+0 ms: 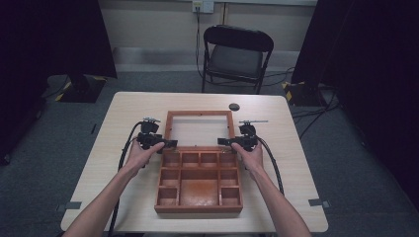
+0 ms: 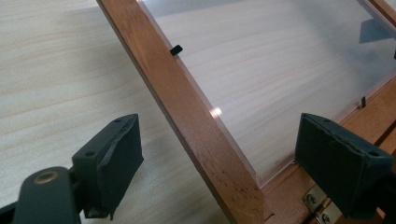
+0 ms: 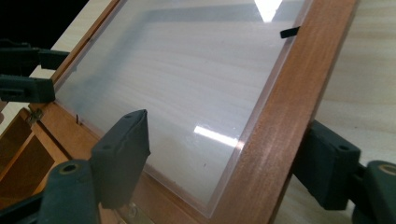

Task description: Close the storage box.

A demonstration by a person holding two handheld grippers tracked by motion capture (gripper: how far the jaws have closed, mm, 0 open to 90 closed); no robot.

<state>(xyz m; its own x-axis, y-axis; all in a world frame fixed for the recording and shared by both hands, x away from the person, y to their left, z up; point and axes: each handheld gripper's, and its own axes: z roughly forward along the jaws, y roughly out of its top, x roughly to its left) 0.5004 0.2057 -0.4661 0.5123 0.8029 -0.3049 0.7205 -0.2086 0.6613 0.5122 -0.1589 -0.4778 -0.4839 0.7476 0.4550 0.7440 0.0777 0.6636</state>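
A wooden box with a hinged, glass-panelled lid is seen on the desk, its compartments all exposed and apparently empty. The lid is laid fully back, flat or nearly flat on the desk beyond the box (the desk grain is seen straight through the pane in both gripper views).

The left gripper is placed at the lid's left rail, close to the hinge. Its fingers are spread wide, with the rail running between them and neither pad pressed against the wood. The right gripper is set at the opposite rail in the same manner. Its fingers are also open and straddle the rail; the outer pad lies close against the wood, though whether it touches cannot be told.

Judged from this, the lid is being handled with both grippers, and whether it is about to be closed or has just been opened cannot be told. If closing is meant, nearly everything is left: both rails must be gripped and the lid swung up and over onto the box. A small dark disc lies apart near the far edge.
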